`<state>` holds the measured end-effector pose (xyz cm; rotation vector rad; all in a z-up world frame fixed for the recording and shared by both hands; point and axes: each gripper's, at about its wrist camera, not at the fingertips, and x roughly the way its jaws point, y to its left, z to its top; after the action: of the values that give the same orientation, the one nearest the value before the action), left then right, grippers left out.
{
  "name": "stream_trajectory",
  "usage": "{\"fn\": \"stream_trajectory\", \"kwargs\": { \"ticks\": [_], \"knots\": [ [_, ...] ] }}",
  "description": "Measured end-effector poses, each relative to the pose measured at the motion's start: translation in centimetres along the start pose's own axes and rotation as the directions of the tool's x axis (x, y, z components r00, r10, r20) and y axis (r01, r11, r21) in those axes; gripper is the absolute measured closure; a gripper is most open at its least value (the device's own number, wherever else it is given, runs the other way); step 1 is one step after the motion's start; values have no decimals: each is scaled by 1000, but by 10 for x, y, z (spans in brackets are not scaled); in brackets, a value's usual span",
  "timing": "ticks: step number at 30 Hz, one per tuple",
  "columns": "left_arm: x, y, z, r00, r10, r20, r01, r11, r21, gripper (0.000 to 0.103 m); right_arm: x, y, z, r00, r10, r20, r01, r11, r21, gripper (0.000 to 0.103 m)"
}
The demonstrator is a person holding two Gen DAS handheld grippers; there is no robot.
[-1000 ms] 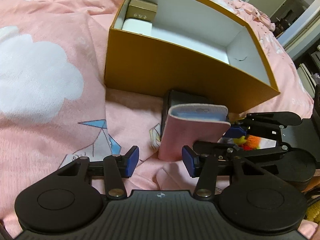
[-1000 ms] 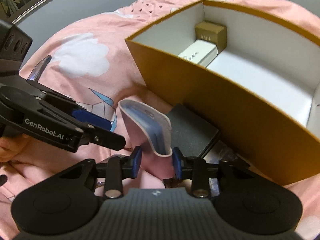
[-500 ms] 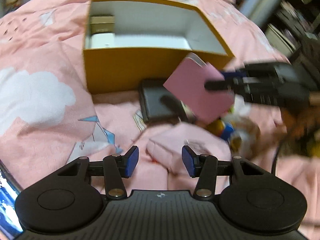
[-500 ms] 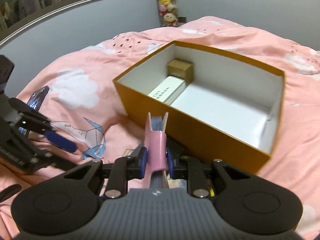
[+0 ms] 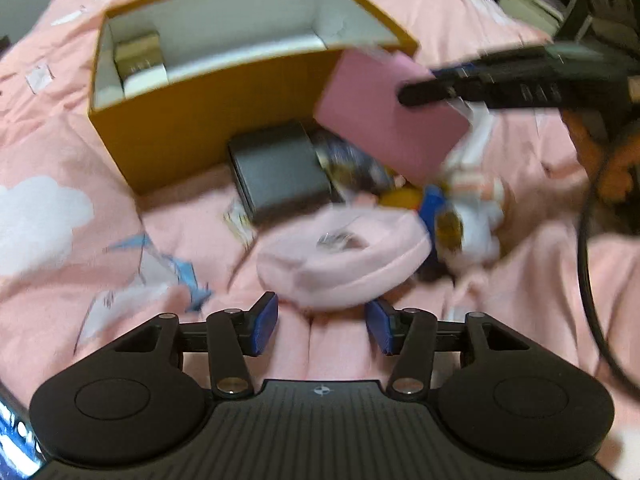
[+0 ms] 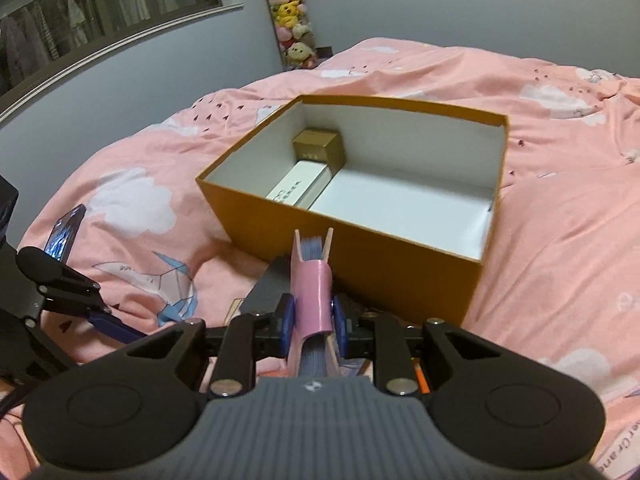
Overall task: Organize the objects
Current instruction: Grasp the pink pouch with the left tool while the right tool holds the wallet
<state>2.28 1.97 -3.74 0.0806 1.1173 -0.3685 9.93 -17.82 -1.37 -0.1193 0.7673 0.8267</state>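
My right gripper [image 6: 311,322] is shut on a pink notebook [image 6: 311,280] and holds it in the air just in front of the open orange box [image 6: 400,276]. The notebook also shows in the left wrist view [image 5: 384,116], lifted beside the box [image 5: 208,120]. Inside the box lie a small gold box [image 6: 318,151] and a white box [image 6: 298,191]. My left gripper [image 5: 322,324] is open and empty, low over the pink bedding, just short of a pink pouch [image 5: 344,260].
A dark flat case [image 5: 280,168] lies against the box front. A plush toy [image 5: 460,216] and small items lie to its right. A phone [image 6: 64,232] lies at the left on the bed. Plush toys [image 6: 292,20] stand by the far wall.
My right gripper lifted the pink notebook off the bed and raised it toward the box's front wall. My left gripper drew back and swung right, still open.
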Motion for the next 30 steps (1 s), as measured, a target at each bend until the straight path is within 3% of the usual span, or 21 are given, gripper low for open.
{"fn": "stream_trajectory", "kwargs": {
  "ticks": [6,11,13,18,21,25,30],
  "knots": [
    [2,16,18,994,22,109,-7,991,-135,47,-7,-11,-2,999,-43,22,42,999,27,81],
    [18,43,24,987,59,152,-6,945,-327,47,0,-15,-3,999,-30,25,29,998,56,81],
    [21,50,25,985,70,159,-6,927,-374,42,5,-16,-3,1000,-15,21,14,997,72,81],
    [14,48,19,983,38,179,35,923,-384,25,17,-18,-4,1000,-10,-1,10,995,96,81],
    [12,43,13,987,5,159,51,937,-346,20,22,-22,-6,1000,-14,-21,16,993,116,81],
    [29,46,16,993,45,108,-3,932,-363,22,28,-28,-8,999,-17,-40,22,991,134,81],
    [48,56,25,994,26,108,23,904,-428,37,29,-29,-9,999,-12,-47,18,990,137,81]
  ]
}}
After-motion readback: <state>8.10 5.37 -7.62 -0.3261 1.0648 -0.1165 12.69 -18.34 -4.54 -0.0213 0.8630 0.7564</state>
